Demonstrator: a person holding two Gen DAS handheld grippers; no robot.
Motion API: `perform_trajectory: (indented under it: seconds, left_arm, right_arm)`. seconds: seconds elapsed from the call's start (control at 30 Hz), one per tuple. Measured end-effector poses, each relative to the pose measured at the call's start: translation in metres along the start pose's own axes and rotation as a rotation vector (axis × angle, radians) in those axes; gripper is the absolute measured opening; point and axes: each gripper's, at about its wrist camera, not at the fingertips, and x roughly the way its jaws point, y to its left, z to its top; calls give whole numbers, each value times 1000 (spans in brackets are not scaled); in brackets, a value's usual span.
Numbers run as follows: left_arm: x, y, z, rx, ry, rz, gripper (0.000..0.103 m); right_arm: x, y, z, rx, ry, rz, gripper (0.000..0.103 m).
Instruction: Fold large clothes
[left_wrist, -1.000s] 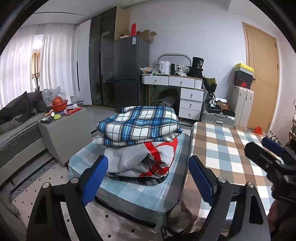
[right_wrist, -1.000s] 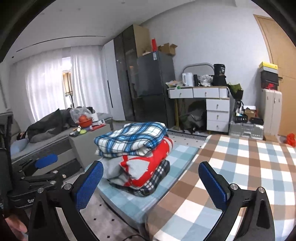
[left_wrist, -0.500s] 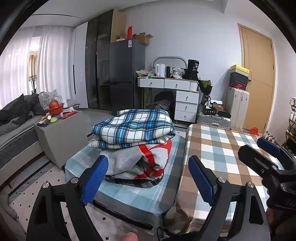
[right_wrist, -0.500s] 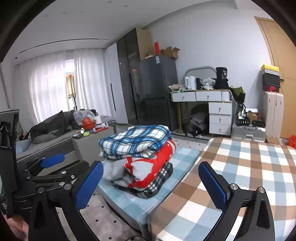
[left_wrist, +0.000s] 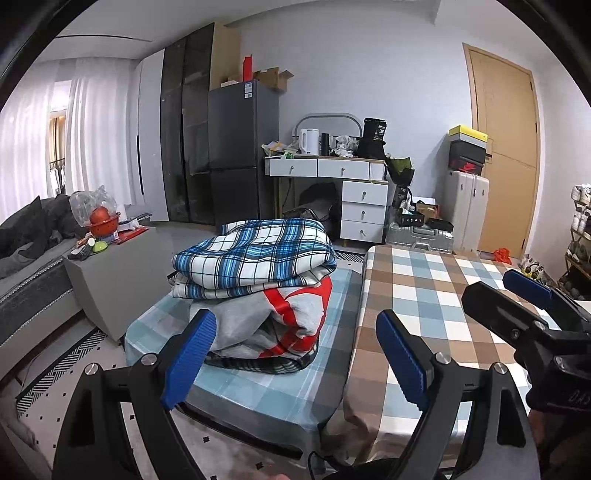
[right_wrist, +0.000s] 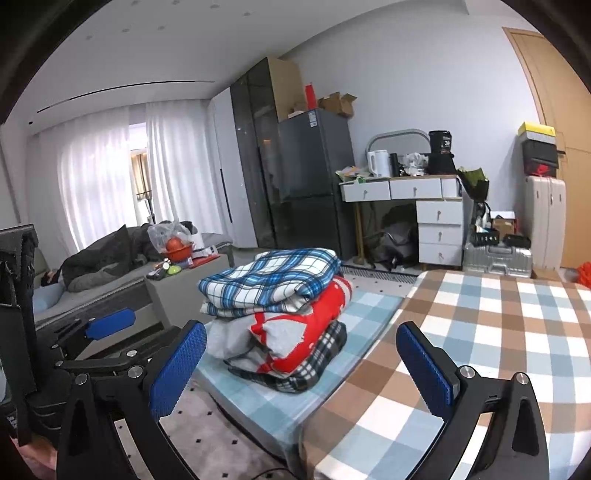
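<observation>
A stack of folded clothes sits on a low table with a pale blue check cloth (left_wrist: 258, 391) (right_wrist: 369, 302). On top lies a blue plaid piece (left_wrist: 255, 254) (right_wrist: 273, 277), under it a grey and red garment (left_wrist: 288, 314) (right_wrist: 295, 325), and at the bottom a black-and-white check one (right_wrist: 314, 369). My left gripper (left_wrist: 293, 360) hangs open and empty just short of the stack. To its right, over the brown check table (left_wrist: 424, 295) (right_wrist: 480, 332), my right gripper (right_wrist: 301, 365) is also open and empty. Each view catches the other gripper at its edge: the right gripper (left_wrist: 511, 295), the left gripper (right_wrist: 110, 341).
A grey cube table (left_wrist: 107, 288) with a fruit bowl stands left of the stack, beside a sofa where a person lies under dark covers (right_wrist: 103, 262). Behind are a dark fridge (left_wrist: 240, 158), a white drawer desk (left_wrist: 347, 192), suitcases (left_wrist: 465, 206) and a door. A patterned rug covers the floor.
The left wrist view has shifted a little, so the stack sits slightly further left in it. Both grippers stay open; nothing was gripped or let go.
</observation>
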Motion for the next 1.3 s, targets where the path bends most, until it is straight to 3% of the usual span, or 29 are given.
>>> perform_trajectory:
  seconds: [1.3]
  left_arm:
    - [-3,0,-5,2,10,6,86]
  right_arm:
    - [2,7,-3,30,-4,12,103]
